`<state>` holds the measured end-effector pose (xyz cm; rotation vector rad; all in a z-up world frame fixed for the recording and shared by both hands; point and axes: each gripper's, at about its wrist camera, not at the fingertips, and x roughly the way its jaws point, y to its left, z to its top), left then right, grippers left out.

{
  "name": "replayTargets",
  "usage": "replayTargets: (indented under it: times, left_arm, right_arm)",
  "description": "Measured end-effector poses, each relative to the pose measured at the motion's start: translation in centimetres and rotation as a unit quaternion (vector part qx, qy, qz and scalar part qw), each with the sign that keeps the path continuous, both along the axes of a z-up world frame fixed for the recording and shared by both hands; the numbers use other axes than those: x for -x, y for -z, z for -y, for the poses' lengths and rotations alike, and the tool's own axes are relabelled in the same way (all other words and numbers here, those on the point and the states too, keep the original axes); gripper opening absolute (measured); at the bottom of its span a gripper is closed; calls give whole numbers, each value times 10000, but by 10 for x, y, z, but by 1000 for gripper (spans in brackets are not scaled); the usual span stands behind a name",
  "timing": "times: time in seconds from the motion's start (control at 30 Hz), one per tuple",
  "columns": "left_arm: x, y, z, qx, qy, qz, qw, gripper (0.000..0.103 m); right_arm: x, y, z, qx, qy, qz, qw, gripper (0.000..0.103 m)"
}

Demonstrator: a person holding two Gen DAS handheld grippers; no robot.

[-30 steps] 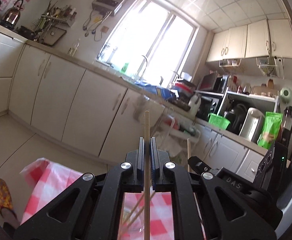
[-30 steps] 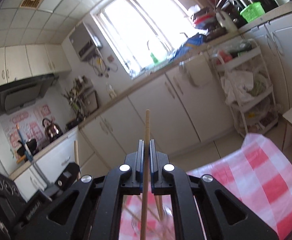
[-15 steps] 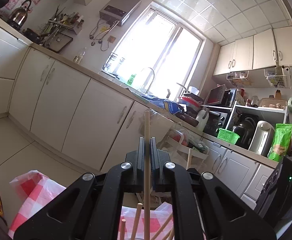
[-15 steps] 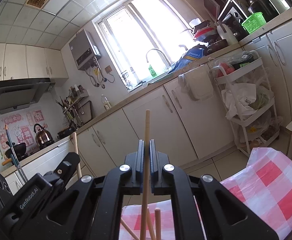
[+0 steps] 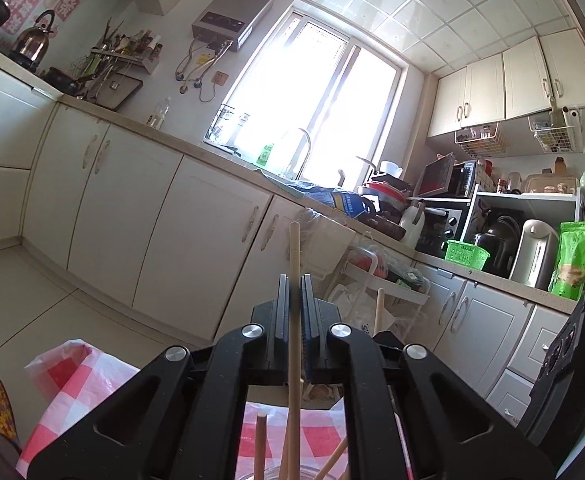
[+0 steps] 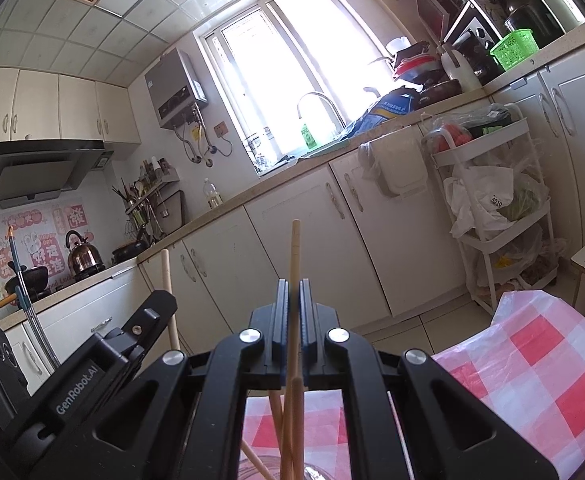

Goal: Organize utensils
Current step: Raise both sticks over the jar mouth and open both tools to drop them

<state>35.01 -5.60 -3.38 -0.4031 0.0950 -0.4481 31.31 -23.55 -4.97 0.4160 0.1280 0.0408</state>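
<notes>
The left gripper (image 5: 294,280) pinches one wooden chopstick (image 5: 295,248) and holds it straight up. The right gripper (image 6: 292,284) pinches its own chopstick (image 6: 295,248) the same way. Both have come down a little since a second ago, because the red and white checked cloth (image 6: 540,364) now looks closer, and more sticks show under the jaws. Those other chopsticks (image 5: 259,440) lean in what looks like a clear glass jar (image 6: 260,468) right below, but only its rim shows, so I am not sure. The bottom ends of the held sticks seem to be going down into that jar. This means the job is near the drop step: both sticks are lined up over the jar and can soon be let go.
</notes>
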Motion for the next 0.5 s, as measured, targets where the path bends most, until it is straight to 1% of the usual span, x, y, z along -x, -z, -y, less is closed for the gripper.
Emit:
replayTargets:
  times: [0.23, 0.4, 0.47, 0.5]
  left_arm:
    - [12, 8, -6, -143, -11, -148, 9998, 5]
    - [26, 4, -10, -251, 69, -174, 9995, 6]
    - [31, 2, -12, -271, 92, -202, 9994, 11]
    - [35, 0, -13, -273, 87, -218, 9994, 12]
  right_arm:
    - [14, 2, -6, 179, -159, -97, 9997, 6]
    - [23, -3, -9, 313, -252, -170, 9990, 6]
    - [28, -7, -10, 377, -289, -180, 9987, 6]
    - [31, -9, -11, 397, -309, -182, 9986, 10]
